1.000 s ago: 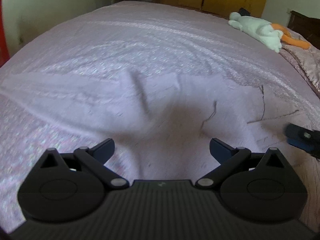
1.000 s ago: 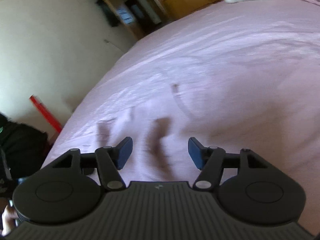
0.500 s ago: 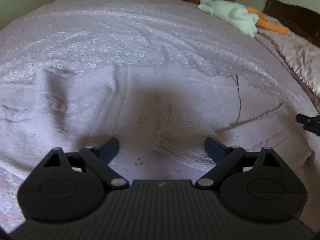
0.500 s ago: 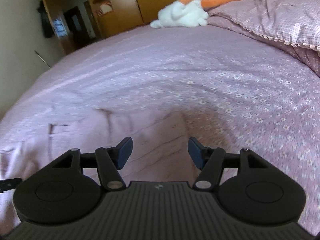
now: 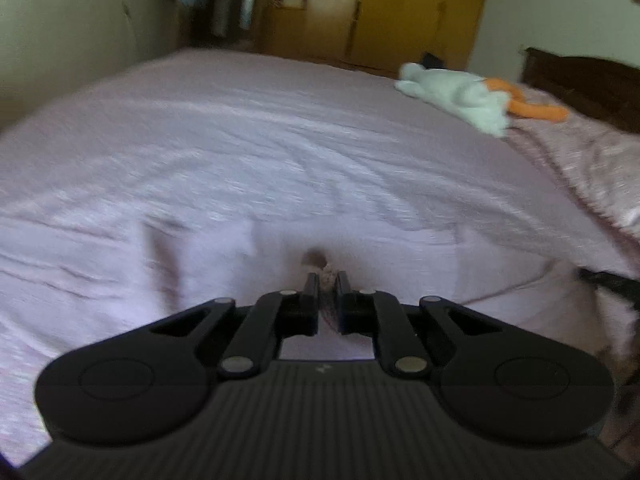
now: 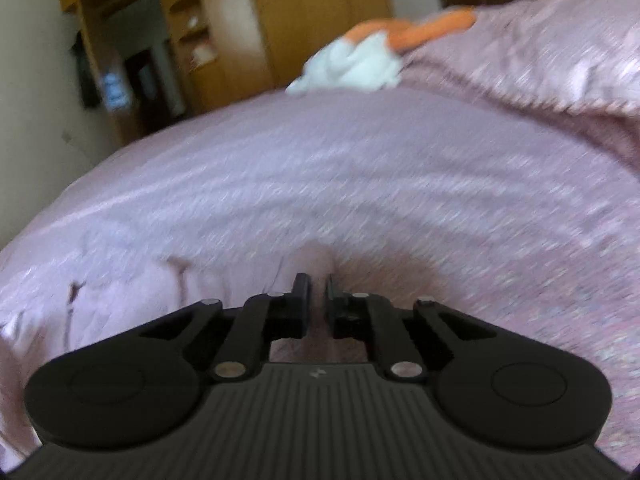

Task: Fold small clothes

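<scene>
L tool (image 5: 327, 282) is clamping a pinched ridge of the pale pink garment (image 5: 224, 256), fingers nearly together w/ fabric between. R tool (image 6: 317, 282) is gripping the same garment (image 6: 132, 280) likewise, narrow gap showing cloth. Garment is lying spread on the pink bed (image 5: 280, 128), at 12 o'clock of both tools. White-and-orange plush toy (image 5: 464, 96) is lying at approx 2 o'clock, well apart. Both views are blurring.
</scene>
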{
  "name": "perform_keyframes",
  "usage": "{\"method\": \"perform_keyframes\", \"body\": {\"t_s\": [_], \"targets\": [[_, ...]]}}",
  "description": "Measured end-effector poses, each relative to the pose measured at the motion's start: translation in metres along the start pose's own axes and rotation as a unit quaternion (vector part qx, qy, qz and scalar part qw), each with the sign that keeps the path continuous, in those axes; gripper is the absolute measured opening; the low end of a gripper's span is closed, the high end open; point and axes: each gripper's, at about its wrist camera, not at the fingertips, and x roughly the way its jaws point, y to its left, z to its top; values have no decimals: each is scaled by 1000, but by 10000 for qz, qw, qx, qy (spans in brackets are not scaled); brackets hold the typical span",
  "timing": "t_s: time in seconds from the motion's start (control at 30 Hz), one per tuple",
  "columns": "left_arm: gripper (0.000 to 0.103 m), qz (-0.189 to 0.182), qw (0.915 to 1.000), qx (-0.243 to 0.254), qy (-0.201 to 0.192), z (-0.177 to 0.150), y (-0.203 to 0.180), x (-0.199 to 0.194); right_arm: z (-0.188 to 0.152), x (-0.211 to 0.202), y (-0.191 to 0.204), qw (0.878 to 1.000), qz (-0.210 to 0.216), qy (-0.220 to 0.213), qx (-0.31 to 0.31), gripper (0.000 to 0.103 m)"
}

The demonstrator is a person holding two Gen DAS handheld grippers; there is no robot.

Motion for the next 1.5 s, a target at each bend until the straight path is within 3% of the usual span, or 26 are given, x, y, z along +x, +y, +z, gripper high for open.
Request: {"method": "perform_keyframes", "body": {"t_s": [0.07, 0.17, 0.23, 0.27, 0.33, 0.37, 0.4, 0.5, 0.6, 0.67, 0.73, 0.77, 0.8, 0.83, 0.87, 0.9, 1.0, 1.1, 1.17, 1.3, 1.37, 1.43, 1.5], "targets": [[10, 340, 9988, 236, 251, -6, 0, 9, 2, 6, -8, 9999, -115, 60, -14, 4], [12, 329, 9953, 310, 850, -21, 4, 27, 4, 16, -25, 9978, 212, 517, 369, 5], [13, 287, 9956, 168, 871, -27, 8, 27, 5, 17, -27, 9957, 433, 679, 454, 7], [15, 218, 9960, 54, 866, -26, 12, 26, 7, 18, -27, 9944, 593, 762, 422, 15], [34, 95, 9958, -295, 862, -20, 22, 23, 12, 18, -23, 9926, 774, 875, 337, 39], [36, 63, 9957, -442, 806, -18, 25, 22, 14, 18, -22, 9917, 864, 903, 306, 57], [36, 68, 9959, -556, 714, -16, 29, 20, 15, 17, -20, 9909, 938, 923, 271, 64], [36, 272, 9958, -580, 654, -11, 30, 25, 19, 24, -12, 9906, 836, 1077, 70, 65], [37, 183, 9948, -632, 776, -11, 30, 41, 15, 37, -6, 9907, 592, 1228, -24, 65], [45, 108, 9938, -693, 858, -12, 29, 51, 8, 39, -3, 9915, 572, 1156, -168, 65], [53, 106, 9954, -560, 771, -15, 20, 54, 0, 37, 4, 9923, 489, 1016, -511, 57], [52, 165, 9964, -396, 736, -15, 14, 56, -3, 35, 9, 9922, 369, 940, -736, 46], [49, 299, 9968, -200, 710, -16, 8, 59, -5, 33, 11, 9914, 325, 874, -920, 33], [29, 387, 9969, -42, 684, -17, 2, 61, -6, 30, 14, 9905, 335, 789, -1076, 25], [20, 416, 9970, 59, 657, -17, -3, 62, -7, 27, 17, 9898, 329, 699, -1194, 8], [10, 390, 9973, 121, 605, -16, -7, 60, -7, 22, 18, 9900, 295, 558, -1265, 8], [9, 286, 9993, 250, 32, -8, -16, 34, -4, 6, 15, 9919, 206, -61, -1253, 7], [10, 616, 9953, 556, -494, 0, -24, 16, -5, 2, 13, 9899, -30, -409, -1360, 7], [10, 762, 9948, 543, -392, 2, -20, 23, -7, 11, 10, 9908, -86, -235, -1328, 7], [12, 835, 9949, 307, 469, -10, -5, 61, -8, 34, 3, 9917, -126, 453, -1196, 9], [17, 865, 9946, 284, 498, -17, 0, 68, -5, 34, -2, 9924, -37, 523, -1111, 10], [25, 943, 9939, 324, 473, -17, 0, 66, -2, 33, -2, 9913, 67, 593, -1170, 26], [26, 849, 9945, 314, 531, -14, 1, 65, 1, 24, -7, 9916, 137, 562, -1154, 49]]}}
